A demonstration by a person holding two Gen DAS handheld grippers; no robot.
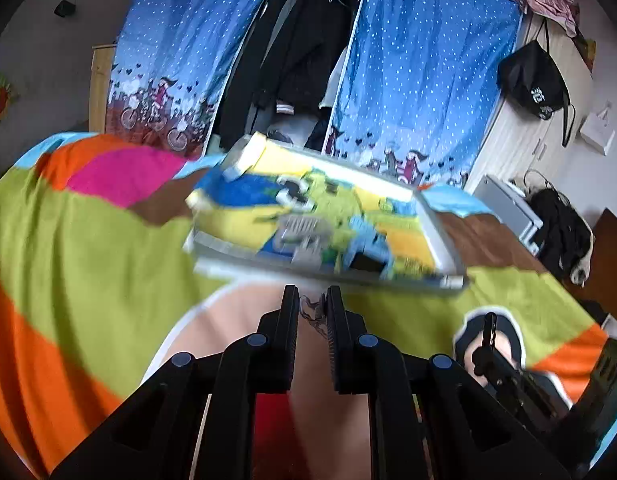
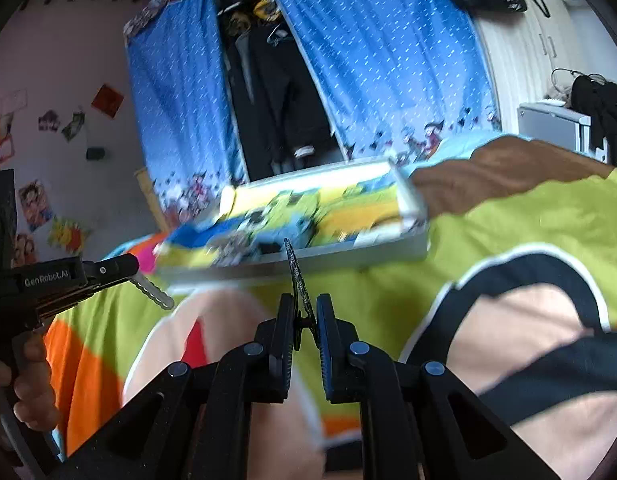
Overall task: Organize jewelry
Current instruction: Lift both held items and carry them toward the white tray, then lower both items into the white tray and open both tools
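Note:
A clear compartment box [image 1: 436, 220] lies blurred on the colourful bedspread [image 1: 88, 240], just beyond both grippers; its contents are too smeared to name. My left gripper [image 1: 311, 300] is shut on a small pale translucent piece [image 1: 308, 312]. From the right wrist view that piece [image 2: 154, 290] sticks out knobbly from the left gripper. My right gripper [image 2: 305, 312] is shut on a thin dark studded strip [image 2: 294, 272] that stands up in front of the box [image 2: 348, 256]. The same dark strip [image 1: 488, 326] shows at the lower right of the left wrist view.
Behind the bed stands a blue dotted fabric wardrobe [image 1: 420, 80], open on dark hanging clothes [image 1: 308, 52]. A white cupboard with a black bag [image 1: 536, 76] is on the right. A hand [image 2: 24, 384] grips the left gripper's handle. Brown wood [image 1: 488, 240] borders the bedspread.

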